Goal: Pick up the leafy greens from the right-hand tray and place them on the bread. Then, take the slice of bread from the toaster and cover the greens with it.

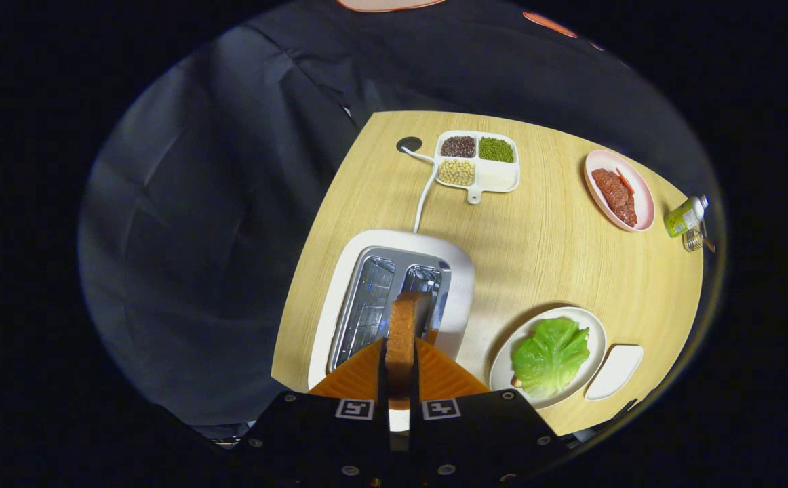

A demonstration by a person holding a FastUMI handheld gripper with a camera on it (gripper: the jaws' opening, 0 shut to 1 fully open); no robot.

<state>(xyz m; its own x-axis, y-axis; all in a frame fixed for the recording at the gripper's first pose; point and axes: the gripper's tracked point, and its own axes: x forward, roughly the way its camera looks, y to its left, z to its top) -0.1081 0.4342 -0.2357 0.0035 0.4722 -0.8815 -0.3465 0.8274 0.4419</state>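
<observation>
The gripper (pixel 401 369) hangs above the toaster (pixel 394 298), and its two orange fingers (pixel 360 376) are closed down to a narrow gap with the bread slice (pixel 402 332) pinched between them. The slice is held on edge, thin side up toward the camera, its long axis running straight ahead along the fingers and out over the toaster's slots. That edge-on hold makes sense: it is the way a slice stands in a slot, so gripping its two flat faces is the natural way to draw it out. Whether its far end has fully cleared the slot I can't quite tell from this angle.

Off to the right, on the tabletop (pixel 536 251), the plate (pixel 591 332) carries the greens (pixel 550 356), one broad leaf spread flat, with what looks like a corner of the lower bread peeking out beneath it. So the first half of the job appears done. The small tray (pixel 616 371) just beside the plate sits bare, which fits.

To cover the greens, I'd judge the slice has to travel right and be tipped from on edge to flat, face down over the leaf.
</observation>
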